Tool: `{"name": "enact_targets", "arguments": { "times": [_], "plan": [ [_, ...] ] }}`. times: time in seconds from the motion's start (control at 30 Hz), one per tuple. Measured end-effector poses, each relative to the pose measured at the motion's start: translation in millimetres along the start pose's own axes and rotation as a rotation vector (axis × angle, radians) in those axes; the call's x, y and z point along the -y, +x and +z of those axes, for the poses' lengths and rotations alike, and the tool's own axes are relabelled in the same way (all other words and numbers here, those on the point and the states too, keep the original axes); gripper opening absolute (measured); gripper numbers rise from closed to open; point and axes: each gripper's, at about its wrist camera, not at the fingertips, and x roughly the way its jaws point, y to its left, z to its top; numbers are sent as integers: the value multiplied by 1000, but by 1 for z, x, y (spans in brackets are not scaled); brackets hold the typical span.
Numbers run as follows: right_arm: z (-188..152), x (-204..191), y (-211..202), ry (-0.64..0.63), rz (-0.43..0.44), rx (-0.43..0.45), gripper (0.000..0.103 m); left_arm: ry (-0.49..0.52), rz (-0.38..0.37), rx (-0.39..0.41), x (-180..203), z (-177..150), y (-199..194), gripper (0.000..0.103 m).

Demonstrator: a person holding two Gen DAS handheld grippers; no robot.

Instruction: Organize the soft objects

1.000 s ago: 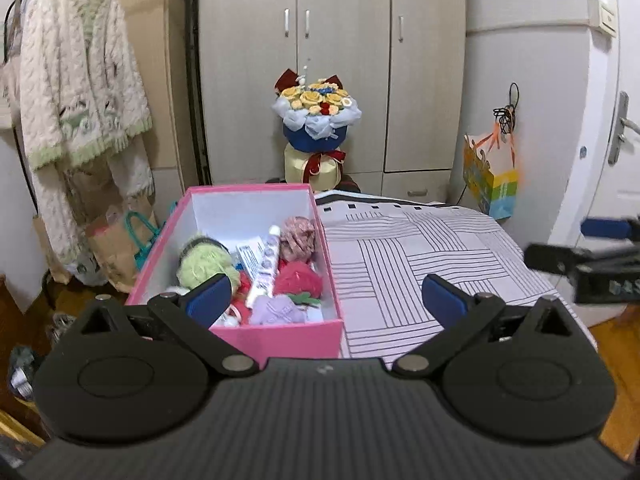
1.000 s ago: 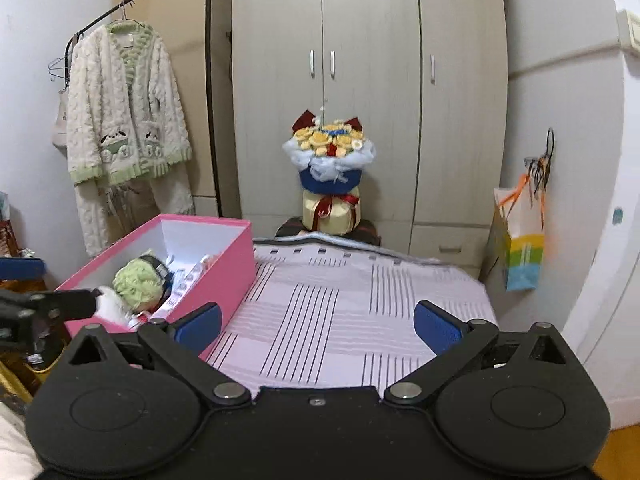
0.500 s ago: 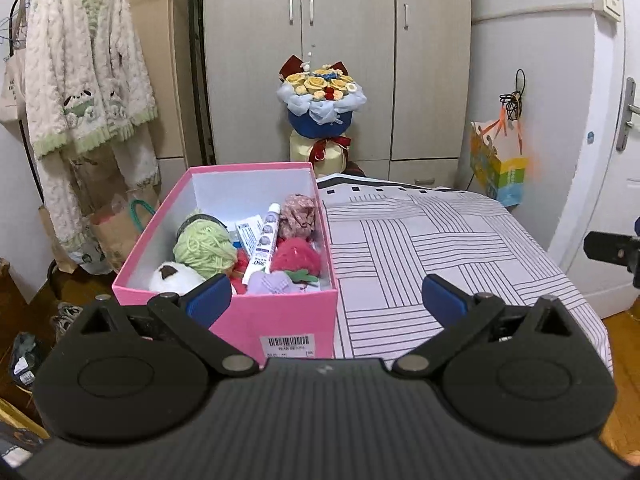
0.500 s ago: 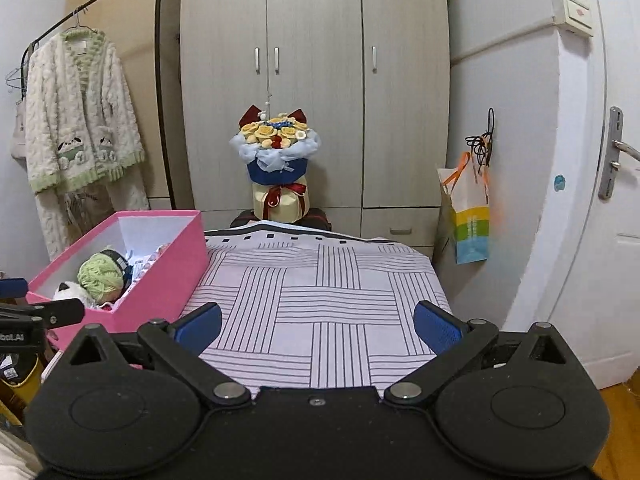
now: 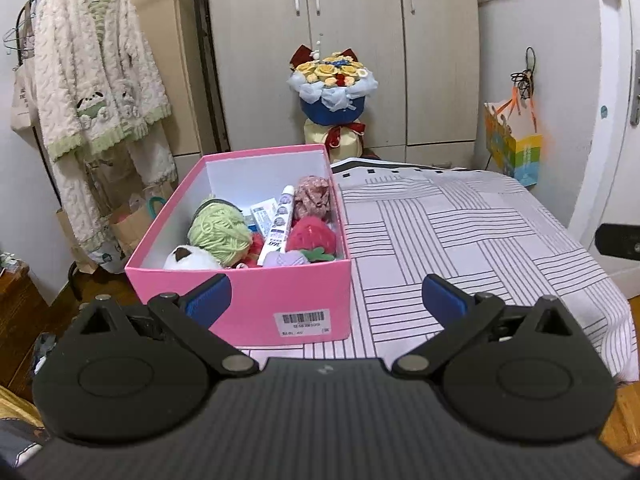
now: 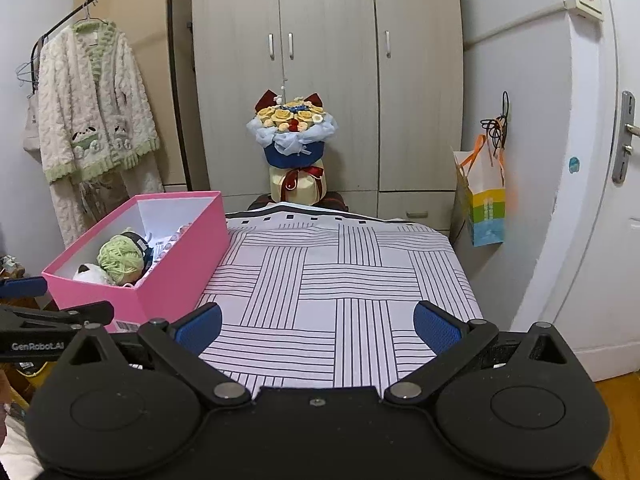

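Note:
A pink box [image 5: 256, 300] stands on the left side of the striped bed [image 5: 460, 248]. It holds a green yarn ball [image 5: 220, 234], a red strawberry plush [image 5: 311, 238], a white plush [image 5: 188, 258], a purple soft item [image 5: 286, 259], a pinkish fabric piece [image 5: 314, 196] and a white tube [image 5: 278, 230]. My left gripper [image 5: 326, 298] is open and empty, in front of the box. My right gripper [image 6: 318, 326] is open and empty over the bed's near edge; the box [image 6: 176, 276] is to its left.
A flower bouquet [image 5: 332, 92] stands behind the bed before the wardrobe [image 5: 340, 52]. A robe [image 5: 96, 96] hangs on a rack at left. A colourful bag [image 5: 512, 144] hangs at right, next to a white door [image 6: 600, 200].
Both grippers have pulled back and risen from the bed. The box now shows whole, with its barcode label. Both stay open.

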Motion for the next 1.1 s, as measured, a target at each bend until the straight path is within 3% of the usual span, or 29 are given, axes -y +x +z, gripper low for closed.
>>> {"name": "enact_targets", "arguments": {
  "times": [0.5, 1.1],
  "plan": [
    [-9, -5, -7, -38, -129, 98, 103, -12, 44, 79, 6, -4, -13, 103],
    [-13, -9, -7, -48, -89, 84, 103, -37, 68, 80, 4, -9, -10, 103]
  ]
}}
